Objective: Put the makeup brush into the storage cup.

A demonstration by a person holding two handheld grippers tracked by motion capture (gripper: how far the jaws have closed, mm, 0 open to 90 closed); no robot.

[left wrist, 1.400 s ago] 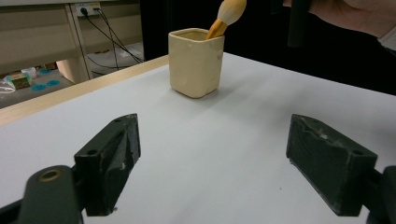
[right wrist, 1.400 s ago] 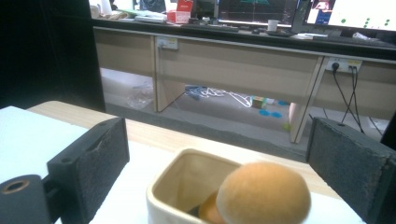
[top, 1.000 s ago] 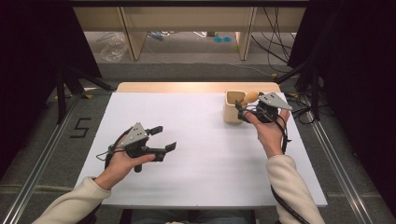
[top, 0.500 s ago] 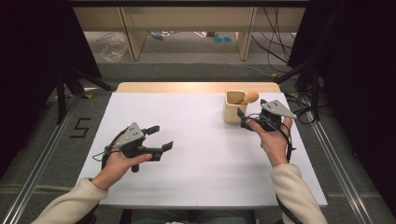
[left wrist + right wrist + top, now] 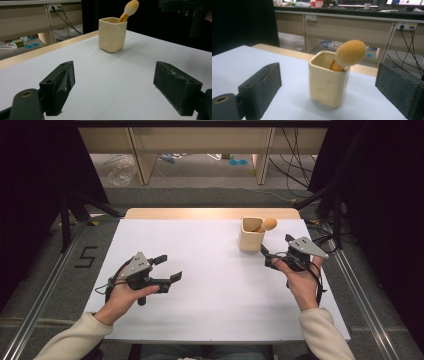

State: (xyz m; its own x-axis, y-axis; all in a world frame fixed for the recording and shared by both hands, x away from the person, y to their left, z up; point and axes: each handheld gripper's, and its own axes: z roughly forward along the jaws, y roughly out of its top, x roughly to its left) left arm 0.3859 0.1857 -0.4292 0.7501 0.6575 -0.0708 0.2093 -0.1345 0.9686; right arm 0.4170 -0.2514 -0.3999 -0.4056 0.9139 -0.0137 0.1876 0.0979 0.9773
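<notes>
A cream square cup (image 5: pixel 250 238) stands at the table's far right, with a wooden tool leaning in it whose rounded orange head (image 5: pixel 269 224) pokes over the rim. My right gripper (image 5: pixel 276 246) hovers just right of and nearer than the cup, open, jaws aimed at it and clear of it. In the right gripper view the cup (image 5: pixel 328 82) and orange head (image 5: pixel 350 53) sit ahead between the wide jaws. My left gripper (image 5: pixel 170 267) is held open over the table's left half, with nothing between its jaws. From the left gripper view the cup (image 5: pixel 111 35) stands far off.
The white table top (image 5: pixel 215 285) has a wooden strip (image 5: pixel 210 213) along its far edge. Metal rails run along both sides on the floor. Shelving legs, cables and small clutter lie beyond the far edge. The right gripper (image 5: pixel 192 15) shows at the left gripper view's top right.
My right gripper has drawn back from the cup toward the person and a little to the right. The cup, the tool in it and the left gripper have stayed put.
</notes>
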